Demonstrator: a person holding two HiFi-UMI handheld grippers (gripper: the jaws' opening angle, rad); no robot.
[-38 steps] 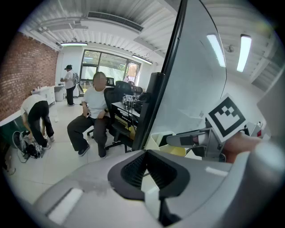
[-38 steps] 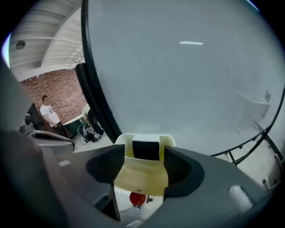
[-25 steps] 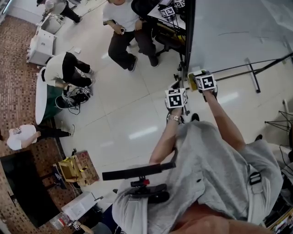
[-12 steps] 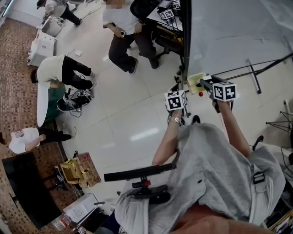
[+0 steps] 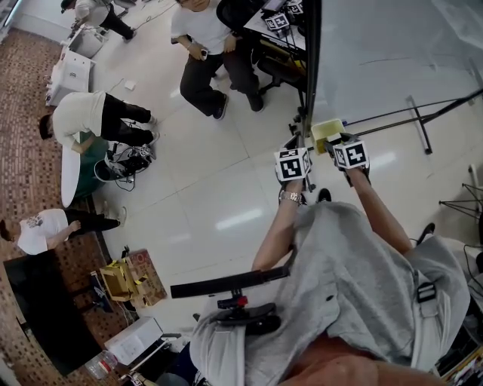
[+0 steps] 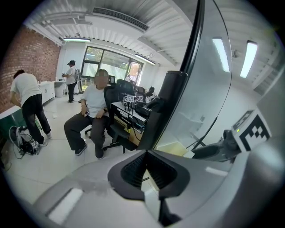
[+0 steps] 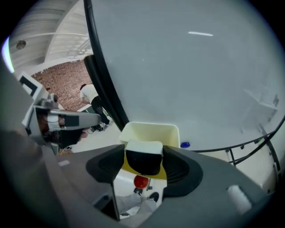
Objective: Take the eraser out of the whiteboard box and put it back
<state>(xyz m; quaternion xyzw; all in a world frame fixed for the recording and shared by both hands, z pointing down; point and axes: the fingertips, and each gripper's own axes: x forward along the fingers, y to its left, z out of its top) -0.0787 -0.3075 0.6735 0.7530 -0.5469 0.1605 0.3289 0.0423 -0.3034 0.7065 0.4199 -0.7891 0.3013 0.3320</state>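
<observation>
Both forearms are stretched forward, the left gripper (image 6: 149,173) held with its jaws pressed together on nothing, while the eraser (image 7: 143,151) is pinched in the right gripper (image 7: 143,167) – just before the open yellow whiteboard box (image 7: 150,129), mounted on the whiteboard (image 7: 191,67)

Ahead of you, a person in a white shirt and dark trousers (image 5: 202,53) sits on a black office chair (image 6: 115,93) beside a table (image 6: 129,108) carrying marker cubes (image 5: 276,20). To your left, a second person (image 5: 94,117) bends over next to a tangle of cables (image 5: 124,162) on the white tile floor (image 5: 211,196). A third (image 5: 45,225) stands by the brick-patterned strip (image 5: 26,98), with a cardboard box (image 5: 128,277) near its edge. A fourth person (image 6: 71,80) stands by the tall windows (image 6: 111,60).
</observation>
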